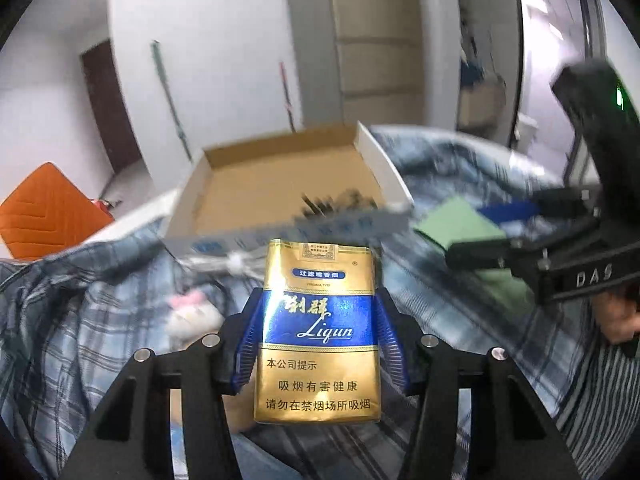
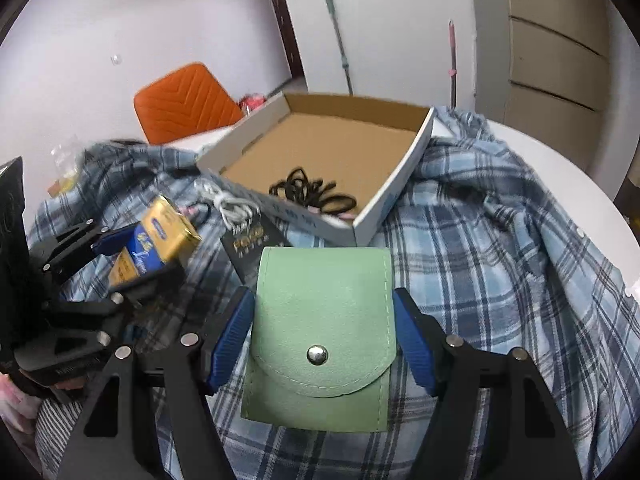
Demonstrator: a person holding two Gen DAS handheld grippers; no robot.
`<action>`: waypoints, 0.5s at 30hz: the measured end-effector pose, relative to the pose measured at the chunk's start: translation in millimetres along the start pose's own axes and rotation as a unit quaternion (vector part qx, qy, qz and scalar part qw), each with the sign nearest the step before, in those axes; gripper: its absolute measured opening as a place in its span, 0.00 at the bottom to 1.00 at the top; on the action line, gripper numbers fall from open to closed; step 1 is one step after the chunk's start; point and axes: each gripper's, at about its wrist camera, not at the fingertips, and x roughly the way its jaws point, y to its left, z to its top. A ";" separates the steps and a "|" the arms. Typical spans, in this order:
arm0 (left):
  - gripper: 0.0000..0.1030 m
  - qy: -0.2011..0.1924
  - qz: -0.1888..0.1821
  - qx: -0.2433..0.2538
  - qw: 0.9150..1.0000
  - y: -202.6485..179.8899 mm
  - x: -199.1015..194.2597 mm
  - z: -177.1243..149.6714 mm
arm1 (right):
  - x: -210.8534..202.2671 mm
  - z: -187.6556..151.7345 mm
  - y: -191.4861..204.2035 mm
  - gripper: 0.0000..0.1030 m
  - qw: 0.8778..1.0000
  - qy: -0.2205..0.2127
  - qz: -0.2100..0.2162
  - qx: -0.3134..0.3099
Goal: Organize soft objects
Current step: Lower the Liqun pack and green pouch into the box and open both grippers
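Note:
A gold and blue soft cigarette pack (image 1: 318, 360) stands upright between the blue pads of my left gripper (image 1: 318, 300), which is shut on it above the plaid cloth. From the right wrist the same pack (image 2: 160, 232) shows tilted in the left gripper (image 2: 152, 252). My right gripper (image 2: 324, 300) is shut on a pale green snap pouch (image 2: 320, 380), pads against both its sides. The left wrist view shows the right gripper (image 1: 468, 232) at the right with the pouch (image 1: 460, 220). An open cardboard box (image 2: 404, 176) lies beyond, holding black hair ties (image 2: 312, 194).
A blue plaid shirt (image 2: 480, 260) covers the round white table (image 2: 580, 168). A white cable (image 2: 232, 208) and a black packet (image 2: 252, 240) lie before the box. A small pink and white soft thing (image 1: 188, 312) rests on the cloth. An orange chair (image 2: 184, 100) stands behind.

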 end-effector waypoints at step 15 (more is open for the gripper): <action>0.54 -0.172 0.061 -0.023 0.983 7.7 -86.7 78.6 | -69.8 60.0 44.5 0.67 0.989 -0.130 -0.050 -0.047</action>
